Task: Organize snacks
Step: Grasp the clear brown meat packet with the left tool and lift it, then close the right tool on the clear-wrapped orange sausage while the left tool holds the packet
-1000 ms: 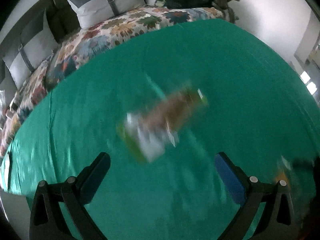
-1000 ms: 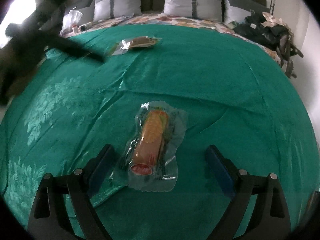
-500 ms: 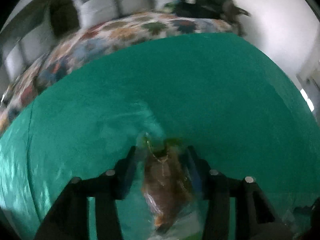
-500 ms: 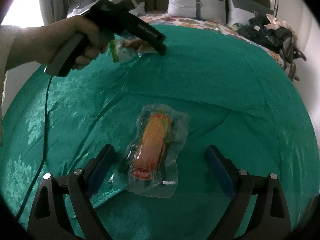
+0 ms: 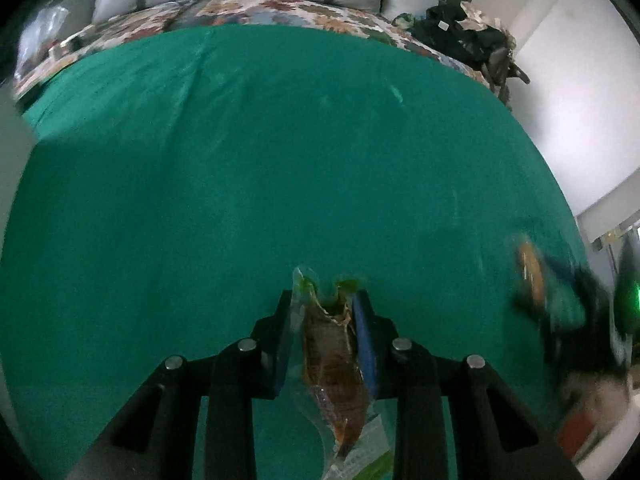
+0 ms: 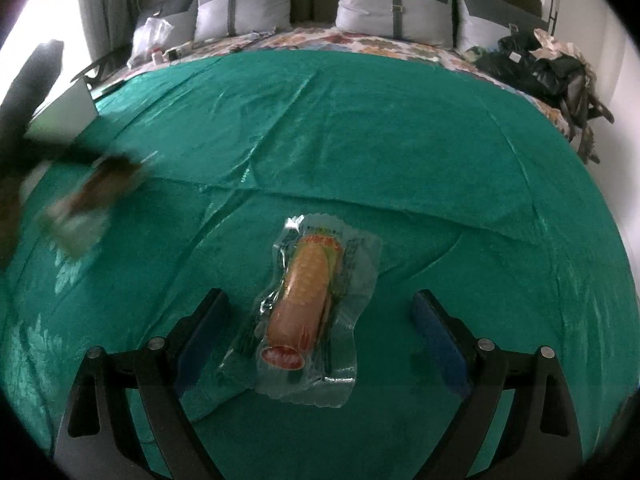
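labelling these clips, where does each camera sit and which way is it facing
Left wrist: on the left claw, looking along its fingers over the green cloth toward the pillows; fingers shut on a brown snack packet.
Right wrist: on the right claw, facing the pillows; open fingers flank the corn packet.
Shared: cloth, both packets; each view shows the other claw blurred at its edge.

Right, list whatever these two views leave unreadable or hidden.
1. Brown snack packet, left wrist view: its sides are covered by the closed left gripper, its lower end is cut off by the frame edge, and the label is unreadable.
2. Same packet, right wrist view: motion-blurred at the left edge.
3. Corn packet, right wrist view: the print is too small to read.
4. Right gripper, seen from the left wrist view: only a blur at the right rim.
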`<state>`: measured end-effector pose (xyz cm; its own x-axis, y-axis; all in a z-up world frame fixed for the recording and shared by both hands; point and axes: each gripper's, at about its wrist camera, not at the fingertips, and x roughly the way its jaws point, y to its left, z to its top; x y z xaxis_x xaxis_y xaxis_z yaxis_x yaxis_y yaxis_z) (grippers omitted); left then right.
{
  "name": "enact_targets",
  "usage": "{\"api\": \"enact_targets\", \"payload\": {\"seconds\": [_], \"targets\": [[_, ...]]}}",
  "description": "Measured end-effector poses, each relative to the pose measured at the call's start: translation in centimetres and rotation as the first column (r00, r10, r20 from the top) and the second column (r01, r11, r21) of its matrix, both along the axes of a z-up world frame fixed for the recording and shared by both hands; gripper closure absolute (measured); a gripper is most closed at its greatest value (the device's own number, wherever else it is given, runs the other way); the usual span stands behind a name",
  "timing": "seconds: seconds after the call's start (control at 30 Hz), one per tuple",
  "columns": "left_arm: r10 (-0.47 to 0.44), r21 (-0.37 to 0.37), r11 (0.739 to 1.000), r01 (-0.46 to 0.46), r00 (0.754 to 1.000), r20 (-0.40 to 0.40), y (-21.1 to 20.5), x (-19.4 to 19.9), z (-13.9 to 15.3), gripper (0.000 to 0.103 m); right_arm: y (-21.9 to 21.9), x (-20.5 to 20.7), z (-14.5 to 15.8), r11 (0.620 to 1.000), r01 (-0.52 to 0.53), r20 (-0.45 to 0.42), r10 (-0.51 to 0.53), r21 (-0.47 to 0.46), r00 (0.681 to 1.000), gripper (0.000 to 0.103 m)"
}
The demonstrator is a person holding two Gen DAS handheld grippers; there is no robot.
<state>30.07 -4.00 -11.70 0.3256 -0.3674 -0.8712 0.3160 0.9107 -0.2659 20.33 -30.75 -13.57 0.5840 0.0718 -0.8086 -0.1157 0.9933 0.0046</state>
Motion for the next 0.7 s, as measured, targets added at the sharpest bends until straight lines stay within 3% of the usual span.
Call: {"api": "enact_targets", "payload": {"seconds": [0.03,0.07,0.1,0.17,0.27,0.33,0.4,0.5,0.57,0.7], "targets": [[0.018,-0.019,1.000,-0.018,1.000,-0.006,1.0,-1.1,0.0,0.072,0.0,0.0,0.0,1.000,0.000,0.000,0.000,-0.001,1.000,0.008],[0.040,-0.035,0.999,-0.040,0.999,-0.013,1.8,-1.9,0.0,0.062,0.0,0.1,0.0,1.000,0.000,0.000,0.000,-0.001,1.000,0.008],[0.074,-0.059,0.995,-0.075,0.997,-0.018,2.7,-2.7,0.2,0.038,0.1,0.2,0.1,1.000,0.000,-0.001,0.000,-0.002,1.000,0.008],[0.165,-0.075,0.983,-0.167,0.986,-0.026,4.1,-4.1,0.3,0.018,0.1,0.2,0.1,1.000,0.001,0.000,-0.001,-0.002,1.000,0.008],[0.189,-0.091,0.978,-0.189,0.982,-0.004,4.5,-5.7,0.2,0.016,0.0,0.2,0.1,1.000,0.000,0.000,0.000,-0.002,1.000,0.008],[0.152,-0.024,0.988,-0.151,0.987,0.047,3.7,-6.5,0.0,0.015,0.0,0.2,0.1,1.000,0.000,0.000,0.000,-0.002,1.000,0.008],[0.096,0.062,0.993,-0.102,0.990,0.103,2.2,-7.1,-0.4,0.007,0.0,0.2,0.1,1.000,0.001,0.000,-0.001,-0.002,1.000,0.008],[0.032,0.234,0.970,-0.073,0.984,0.176,-0.5,-7.7,-1.6,0.000,0.0,0.3,0.1,1.000,0.001,0.001,-0.001,-0.002,1.000,0.008],[0.057,0.191,0.976,-0.103,0.971,0.231,-0.1,-8.5,-2.0,0.000,0.0,0.3,0.1,1.000,0.001,0.001,-0.001,0.000,1.000,0.008],[0.072,0.191,0.974,-0.122,0.966,0.247,0.2,-9.1,-2.3,0.000,-0.1,0.4,0.1,1.000,0.002,0.002,-0.002,0.002,1.000,0.008]]}}
